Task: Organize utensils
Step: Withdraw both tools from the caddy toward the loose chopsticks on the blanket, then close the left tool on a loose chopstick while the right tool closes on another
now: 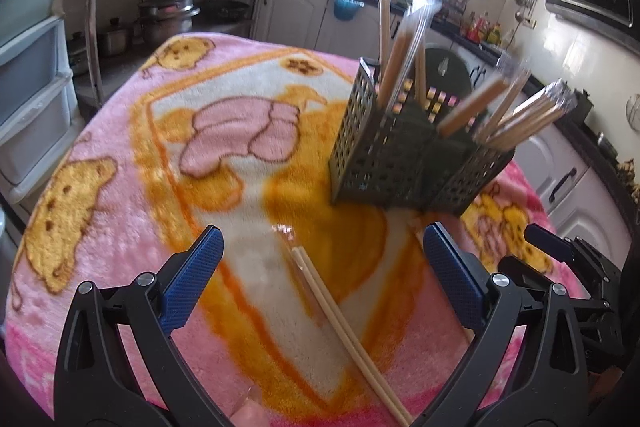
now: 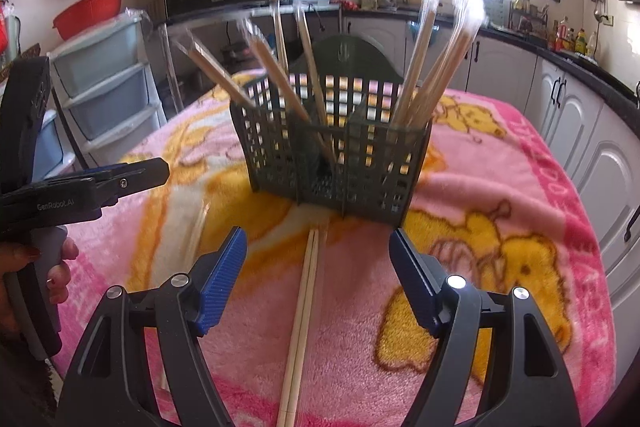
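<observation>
- Left wrist view, 9 o'clock: stacked pale plastic drawer unit [image 1: 30,75] at the frame edge, beside the table.
- Pink fleece blanket with yellow cartoon bears [image 1: 120,155] covers the whole table top.
- Left gripper [image 1: 322,259], black arms with blue ribbed pads, fingers spread wide, nothing between the pads; it hangs above the blanket.
- Pair of pale wooden chopsticks in a clear sleeve [image 1: 344,327] lies flat on the blanket, running from between the left gripper's fingers toward 5 o'clock. Untouched by either pad.
- At 1 o'clock from that pair: dark green perforated plastic utensil basket [image 1: 400,155], upright on the blanket, with divided compartments. Several more sleeved chopstick pairs [image 1: 400,51] stand in it, leaning outward; blurred, so the count is uncertain.
- Far 3 o'clock: the right gripper's black body just enters the frame.
- Right wrist view, 9 o'clock: a person's hand [image 2: 36,267] wrapped round the grey handle of the left gripper, whose tip points toward the basket.
- Right gripper [image 2: 318,255], same black and blue build, fingers wide apart and holding nothing.
- The loose chopstick pair runs from 6 o'clock up between these fingers, its far end stopping just short of the basket's base, possibly touching; hard to tell.
- Basket at 12 o'clock from the right gripper, chopsticks fanning left and right.
- White kitchen cabinets [image 2: 576,131] along 3 o'clock.
</observation>
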`<action>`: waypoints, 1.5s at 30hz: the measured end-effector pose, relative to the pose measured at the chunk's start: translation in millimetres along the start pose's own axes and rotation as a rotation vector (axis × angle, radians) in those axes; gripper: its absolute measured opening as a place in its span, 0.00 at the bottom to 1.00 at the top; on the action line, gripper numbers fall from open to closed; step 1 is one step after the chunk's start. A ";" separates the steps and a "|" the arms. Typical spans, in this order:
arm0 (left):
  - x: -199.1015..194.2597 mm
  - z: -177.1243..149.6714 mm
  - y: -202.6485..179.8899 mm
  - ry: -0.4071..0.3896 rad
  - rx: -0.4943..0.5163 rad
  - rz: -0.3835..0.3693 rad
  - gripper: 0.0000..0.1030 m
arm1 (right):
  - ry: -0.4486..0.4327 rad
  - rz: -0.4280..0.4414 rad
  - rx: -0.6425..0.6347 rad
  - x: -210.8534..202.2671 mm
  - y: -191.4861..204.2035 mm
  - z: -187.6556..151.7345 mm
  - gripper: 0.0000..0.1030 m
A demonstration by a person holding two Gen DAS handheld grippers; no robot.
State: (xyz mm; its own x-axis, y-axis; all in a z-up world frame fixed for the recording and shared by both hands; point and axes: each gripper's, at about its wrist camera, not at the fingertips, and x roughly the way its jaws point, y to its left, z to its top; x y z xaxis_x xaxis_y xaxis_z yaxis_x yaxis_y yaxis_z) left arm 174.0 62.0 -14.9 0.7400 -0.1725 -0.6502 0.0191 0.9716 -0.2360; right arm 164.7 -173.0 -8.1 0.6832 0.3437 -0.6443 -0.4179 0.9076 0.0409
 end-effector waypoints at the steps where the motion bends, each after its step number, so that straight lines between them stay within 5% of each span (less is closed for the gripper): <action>1: 3.0 -1.6 0.6 0.009 0.001 0.000 0.90 | 0.014 0.001 0.003 4.4 -0.6 -2.6 0.69; 10: 34.8 -11.9 8.0 0.096 -0.015 -0.007 0.90 | 0.127 0.036 0.024 41.8 -5.4 -8.6 0.69; 17: 61.5 -11.5 19.1 0.171 -0.076 -0.044 0.60 | 0.196 0.038 -0.009 72.5 -0.5 1.9 0.62; 21: 72.9 -6.7 22.8 0.196 -0.095 -0.039 0.53 | 0.214 0.020 -0.033 83.6 3.3 8.8 0.59; 33: 86.4 2.8 39.6 0.192 -0.115 0.001 0.11 | 0.266 -0.021 0.007 115.3 8.4 20.5 0.45; 39: 84.9 2.0 44.4 0.190 -0.127 -0.019 0.07 | 0.263 -0.028 -0.007 121.2 17.0 23.9 0.19; 45: 76.4 2.4 42.4 0.180 -0.130 -0.048 0.03 | 0.245 0.005 -0.010 118.0 24.5 28.5 0.05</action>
State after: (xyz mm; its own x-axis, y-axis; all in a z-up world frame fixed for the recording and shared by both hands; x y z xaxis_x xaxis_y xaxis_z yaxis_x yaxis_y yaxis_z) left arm 232.9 90.4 -72.8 0.6080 -0.2557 -0.7517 -0.0442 0.9344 -0.3536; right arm 252.2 -103.3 -61.4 0.5164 0.2780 -0.8100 -0.4272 0.9034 0.0377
